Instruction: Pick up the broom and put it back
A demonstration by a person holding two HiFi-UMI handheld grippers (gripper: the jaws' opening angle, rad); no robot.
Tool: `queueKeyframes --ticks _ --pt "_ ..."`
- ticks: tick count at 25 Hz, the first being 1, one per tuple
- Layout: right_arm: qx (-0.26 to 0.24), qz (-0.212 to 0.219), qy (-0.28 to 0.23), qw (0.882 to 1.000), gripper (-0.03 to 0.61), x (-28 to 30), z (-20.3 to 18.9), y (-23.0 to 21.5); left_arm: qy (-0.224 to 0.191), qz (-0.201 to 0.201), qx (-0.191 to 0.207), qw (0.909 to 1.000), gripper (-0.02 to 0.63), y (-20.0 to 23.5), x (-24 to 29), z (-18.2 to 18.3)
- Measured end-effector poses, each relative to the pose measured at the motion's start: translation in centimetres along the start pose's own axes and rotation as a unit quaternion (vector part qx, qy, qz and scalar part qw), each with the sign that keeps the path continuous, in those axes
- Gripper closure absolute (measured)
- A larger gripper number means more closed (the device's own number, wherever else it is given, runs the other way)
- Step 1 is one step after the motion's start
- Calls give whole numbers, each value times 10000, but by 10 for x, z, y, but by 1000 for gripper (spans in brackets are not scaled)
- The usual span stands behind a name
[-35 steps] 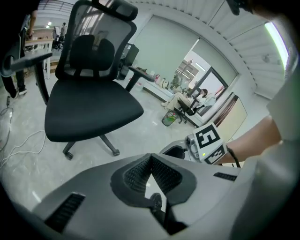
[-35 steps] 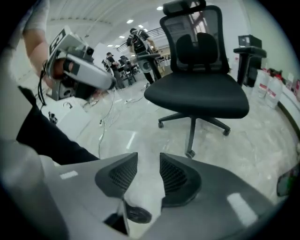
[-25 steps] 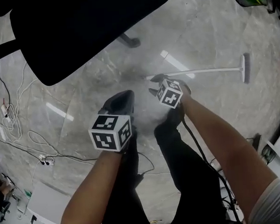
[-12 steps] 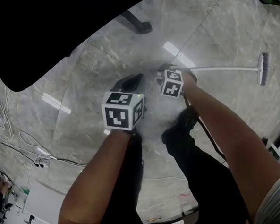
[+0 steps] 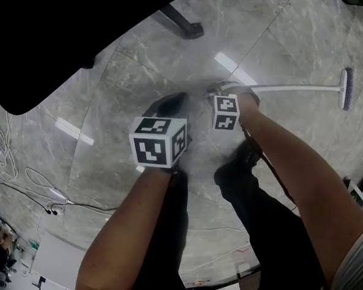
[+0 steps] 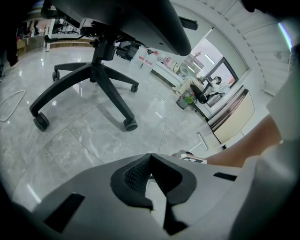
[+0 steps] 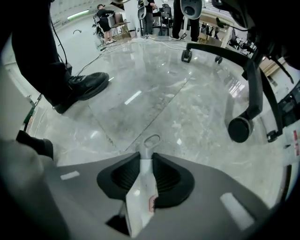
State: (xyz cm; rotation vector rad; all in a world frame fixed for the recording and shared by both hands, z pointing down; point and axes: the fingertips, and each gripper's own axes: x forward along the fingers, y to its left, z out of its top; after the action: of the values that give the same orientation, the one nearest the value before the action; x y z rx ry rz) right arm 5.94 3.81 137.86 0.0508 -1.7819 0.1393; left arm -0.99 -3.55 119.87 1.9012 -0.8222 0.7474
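on the floor [image 5: 273,37], right: broom [image 5: 288,89] lying flat
right gripper [image 7: 146,158]: jaws just closing onto its handle end, for lifting
left gripper [image 6: 150,161]: pinched shut, empty, spare

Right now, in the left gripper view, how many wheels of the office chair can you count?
4: near-left wheel, near-right wheel, far-right wheel, far-left wheel. A fifth may be hidden behind the chair's column.

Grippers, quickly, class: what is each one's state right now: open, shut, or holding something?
Left gripper: shut, nothing between its jaws.
Right gripper: jaws have just been closing, now shut on the broom handle.
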Motion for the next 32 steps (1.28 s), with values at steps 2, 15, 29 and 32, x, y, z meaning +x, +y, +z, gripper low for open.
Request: queueKeyframes --ticks 2,15,29,32 --pt "30 -84 -172 9998 494 -23 15 -5 -62 -18 48 10000 606 -10 -11 12" --pt "830 -867 -1696 9782 494 -405 111 -56 -857 76 92 9963 607 -145 -218 182" --pt "2923 -2277 -2525 8938 495 -793 160 -124 -1420 14 284 9895 606 -276 -502 314" --pt "3370 -2359 -2673 8714 494 -836 171 -129 -1508 66 313 9880 606 -297 -549 323"
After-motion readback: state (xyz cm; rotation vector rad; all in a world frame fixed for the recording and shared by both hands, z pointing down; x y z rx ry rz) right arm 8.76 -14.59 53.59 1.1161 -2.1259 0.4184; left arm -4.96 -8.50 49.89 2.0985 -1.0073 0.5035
